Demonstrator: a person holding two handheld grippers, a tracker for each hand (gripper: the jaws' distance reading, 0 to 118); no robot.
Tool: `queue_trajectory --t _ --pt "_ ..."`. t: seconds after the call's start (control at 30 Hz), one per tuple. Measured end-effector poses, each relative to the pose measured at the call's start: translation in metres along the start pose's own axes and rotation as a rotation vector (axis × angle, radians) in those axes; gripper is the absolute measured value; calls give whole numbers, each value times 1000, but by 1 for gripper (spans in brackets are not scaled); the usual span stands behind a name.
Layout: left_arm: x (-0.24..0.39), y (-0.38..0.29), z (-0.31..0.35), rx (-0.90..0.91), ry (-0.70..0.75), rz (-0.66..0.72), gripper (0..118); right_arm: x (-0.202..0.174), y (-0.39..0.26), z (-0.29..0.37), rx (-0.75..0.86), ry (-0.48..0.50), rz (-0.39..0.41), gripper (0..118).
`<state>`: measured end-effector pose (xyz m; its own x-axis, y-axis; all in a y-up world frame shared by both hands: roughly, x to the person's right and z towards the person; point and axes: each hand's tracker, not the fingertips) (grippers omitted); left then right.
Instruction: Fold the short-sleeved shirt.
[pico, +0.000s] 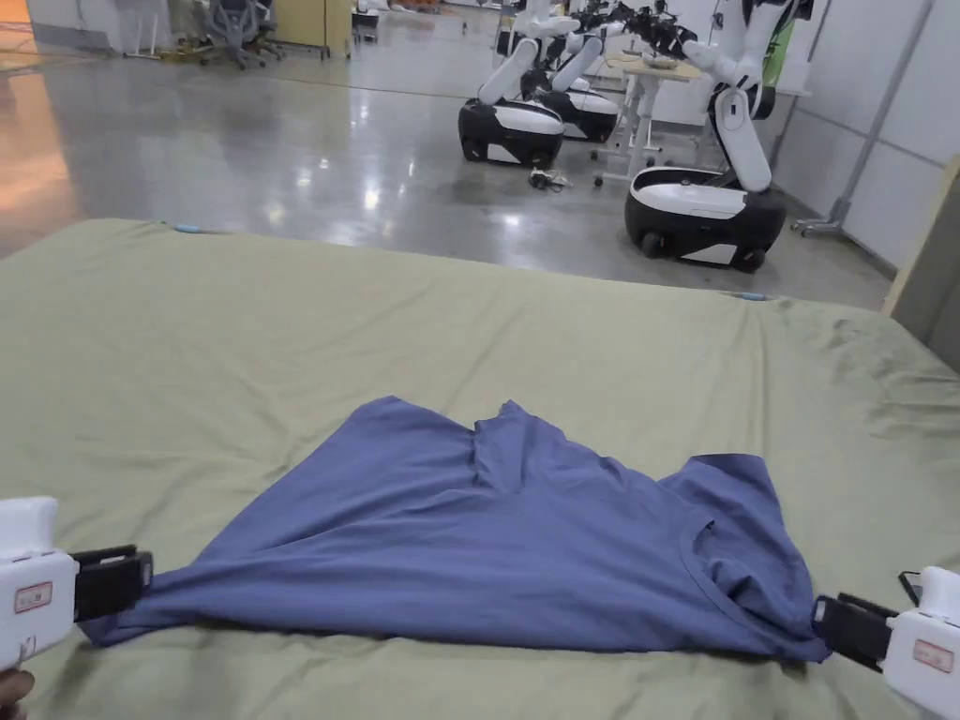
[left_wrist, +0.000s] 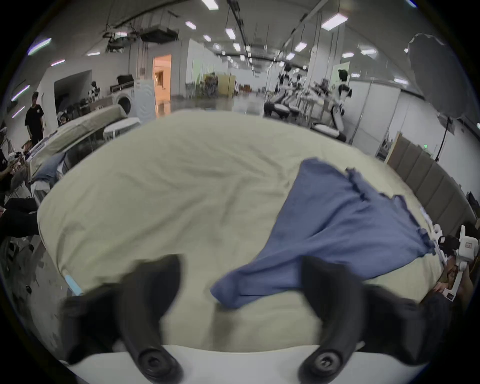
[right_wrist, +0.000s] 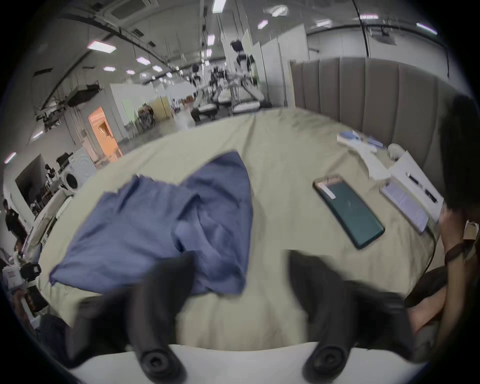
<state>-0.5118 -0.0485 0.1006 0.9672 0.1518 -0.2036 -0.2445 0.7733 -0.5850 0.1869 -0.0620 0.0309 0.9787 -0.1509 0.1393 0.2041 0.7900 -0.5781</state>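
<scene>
— Blue, a dusty slate shade: that's the short-sleeved shirt (pico: 487, 553), lying on the olive-green bed sheet (pico: 469, 328), towards the near edge.

— Flat?

— Not quite. It's spread out sideways in a rough fan, wide along the near edge and narrowing to a peak at the far side. Long creases run across the body. A bunched ridge of fabric stands up near the far middle. The round neck opening sits on the right side, with one sleeve flopped just beyond it.

— And the left gripper (pico: 117, 581)?

— In the head view its black tips sit right at the shirt's left corner. Its own view shows the two jaws spread wide apart with bare sheet between them, and the shirt's corner (left_wrist: 233, 288) lying loose between and ahead of them. So it's released, gripping nothing.

— The right gripper (pico: 844, 628)?

— Same story. From the head view its tips touch the shirt's right corner by the neckline. In the right gripper view the jaws stand wide apart; the left jaw overlaps the fabric edge (right_wrist: 220, 272), the other is over the bare sheet. Released as well.

— Anything else on the bed?

— A dark green phone (right_wrist: 348, 210) lies to the right of the shirt, well apart from it, and beyond that some white papers (right_wrist: 405, 187) near the padded headboard (right_wrist: 363, 91). White and black wheeled robots (pico: 703, 206) stand on the shiny floor past the bed.
</scene>
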Motion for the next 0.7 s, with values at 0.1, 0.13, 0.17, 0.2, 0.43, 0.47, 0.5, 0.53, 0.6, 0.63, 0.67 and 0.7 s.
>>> queue_trajectory --t 0.1,0.13,0.17,0.2,0.43,0.47,0.5,0.53,0.6,0.63,0.67,0.7 --pt "8 -2 55 138 -60 -18 113 -17 12 43 131 71 30 108" --pt "10 -7 68 171 -65 -35 113 -26 15 59 171 81 58 108" --pt "12 -13 82 200 -74 -64 113 -36 14 74 216 104 80 109" --pt "15 -21 91 210 -63 -91 113 -46 13 88 250 129 100 111" --pt "5 -58 94 114 142 -146 4 -123 -14 136 278 187 247 0" --pt "0 -60 88 68 81 -168 4 -131 -15 139 287 235 251 0" --pt "-3 -58 81 51 84 -150 4 -138 -15 141 270 290 260 0" --pt "-6 -58 75 45 92 -144 4 -145 -16 141 258 304 271 0" --pt "-13 -55 59 17 76 -151 4 -161 -17 142 261 298 297 0" --pt "-17 -52 53 22 76 -152 4 -166 -17 140 254 313 309 0" --pt "-20 -49 43 13 56 -153 5 -170 -17 139 245 317 312 0" --pt "-22 -45 31 -9 30 -156 16 -176 -17 136 240 313 316 0"
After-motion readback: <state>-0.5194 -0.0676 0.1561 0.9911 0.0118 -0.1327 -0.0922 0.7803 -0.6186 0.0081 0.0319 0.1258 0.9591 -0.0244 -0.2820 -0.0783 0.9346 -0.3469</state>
